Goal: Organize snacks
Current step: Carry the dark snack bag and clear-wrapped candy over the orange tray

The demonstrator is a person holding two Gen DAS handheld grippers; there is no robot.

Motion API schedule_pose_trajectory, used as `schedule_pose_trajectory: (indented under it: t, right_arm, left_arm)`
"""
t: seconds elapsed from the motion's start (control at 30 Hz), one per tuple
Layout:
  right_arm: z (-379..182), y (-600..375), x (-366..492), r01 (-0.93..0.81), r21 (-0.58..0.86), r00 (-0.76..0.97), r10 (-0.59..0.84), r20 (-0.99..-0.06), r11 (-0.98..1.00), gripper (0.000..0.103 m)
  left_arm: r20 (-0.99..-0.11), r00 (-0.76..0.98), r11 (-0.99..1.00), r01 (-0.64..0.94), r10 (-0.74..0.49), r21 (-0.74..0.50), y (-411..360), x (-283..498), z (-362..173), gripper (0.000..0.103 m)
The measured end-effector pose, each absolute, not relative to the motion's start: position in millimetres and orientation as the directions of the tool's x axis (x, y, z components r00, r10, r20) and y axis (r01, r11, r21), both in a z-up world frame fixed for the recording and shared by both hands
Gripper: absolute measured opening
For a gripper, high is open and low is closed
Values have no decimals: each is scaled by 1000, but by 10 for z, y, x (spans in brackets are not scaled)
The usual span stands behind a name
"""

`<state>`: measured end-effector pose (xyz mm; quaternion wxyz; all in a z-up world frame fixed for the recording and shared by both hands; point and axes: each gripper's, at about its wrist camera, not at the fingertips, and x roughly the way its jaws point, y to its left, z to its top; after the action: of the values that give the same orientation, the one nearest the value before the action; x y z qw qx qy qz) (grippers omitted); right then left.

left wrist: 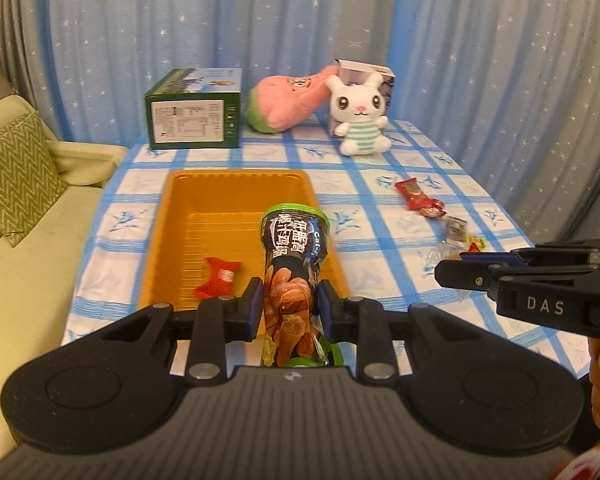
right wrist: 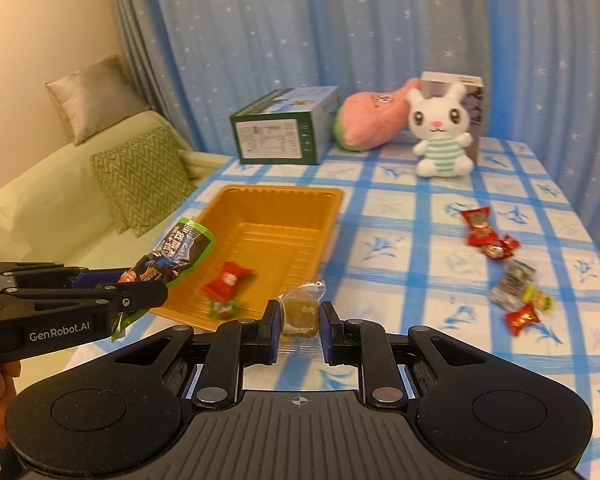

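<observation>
A: Which way does the snack packet (left wrist: 296,276) in the left tongs (left wrist: 290,306) point?

B: Its long axis runs forward along the fingers, green-rimmed end leading, out over the near part of the orange tray (left wrist: 180,216). The blue pads are clamped on its lower half. From the right wrist view it tilts upward, the crimped end highest.

A: What is it made of?

B: Glossy crinkled foil or plastic film, dark with white lettering up top and orange-brown printed food below, pinched into a tube shape where it is squeezed.

A: And the right tongs (right wrist: 300,318)?

B: Clamped on a small wrapped sweet (right wrist: 299,312), a brownish block in clear cellophane with a twisted flap sticking up. It is held above the worktop (right wrist: 400,216), just beside the tray's near right corner.

A: The tray itself?

B: Shiny moulded plastic, rectangular with rounded corners and a ribbed floor, long axis running away from the cameras. A red wrapped candy (left wrist: 219,277) lies inside near the front, its twisted ends aslant.

A: What remains outside?

B: A loose string of small wrapped candies (right wrist: 500,264), red, clear and yellow-green, on the blue-and-white checked cloth to the right. At the far edge stand a green carton (left wrist: 194,110), a pink plush (left wrist: 290,100) and a white rabbit plush (left wrist: 360,114) in a striped shirt.
</observation>
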<state>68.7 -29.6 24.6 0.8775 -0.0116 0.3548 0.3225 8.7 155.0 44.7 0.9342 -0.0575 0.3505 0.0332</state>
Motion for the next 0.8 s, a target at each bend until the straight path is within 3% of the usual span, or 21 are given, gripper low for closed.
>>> schedule_pose_trajectory:
  t: [0.8]
  right_arm:
    - [69,198,895,-605,217,497,576,-649,766,20]
  left_arm:
    - [-679,733,985,-140,36,-99,1957,256,304,26]
